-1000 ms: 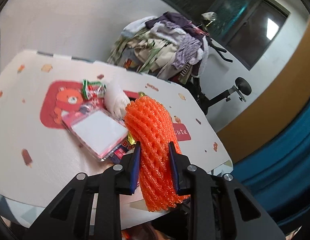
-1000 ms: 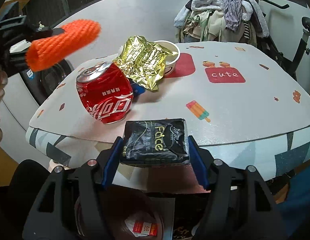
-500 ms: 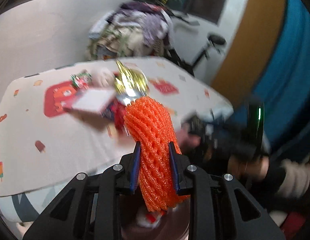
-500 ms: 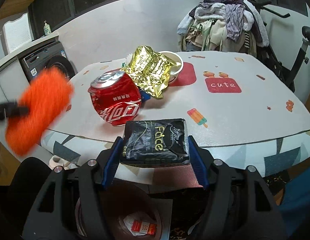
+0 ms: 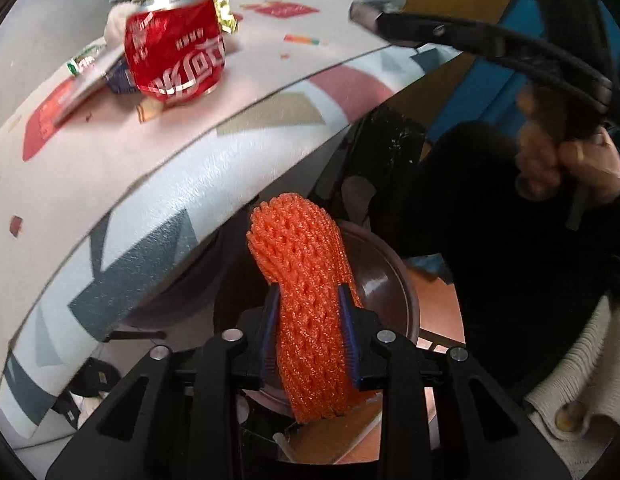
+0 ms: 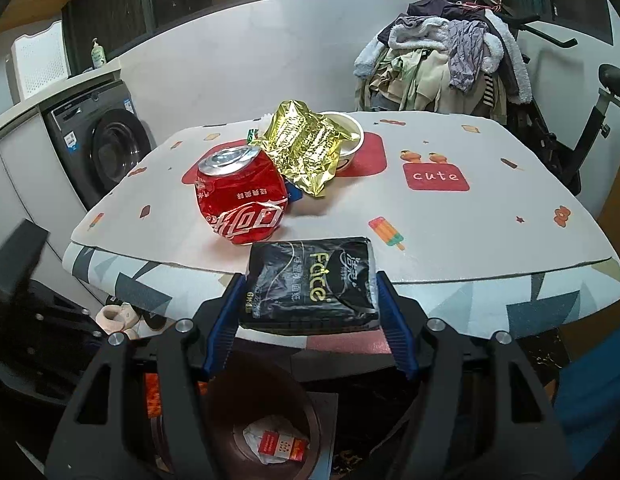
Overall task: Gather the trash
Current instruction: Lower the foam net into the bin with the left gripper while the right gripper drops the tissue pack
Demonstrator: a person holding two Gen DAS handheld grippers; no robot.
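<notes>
1. Table [image 6: 450, 236]: crushed red can [image 6: 241, 200] and gold wrapper [image 6: 305, 148] lie on it; both look light; the dented can probably wants a grip across its middle.
2. Brown bin [image 5: 394, 280]: below the table edge.
3. Black tissue pack [image 6: 310, 284]: soft, light; right gripper [image 6: 310, 320] clenches its sides.
4. Orange foam net [image 5: 305, 292]: springy, feather-light; left gripper [image 5: 307, 340] opening around it, pads touching, over the bin.

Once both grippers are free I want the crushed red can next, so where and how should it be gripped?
Grip the red can across its dented middle, coming from the near table edge. It stands tilted with its silver top up, and the gold wrapper crowds its far side, so the near side looks clearest.
</notes>
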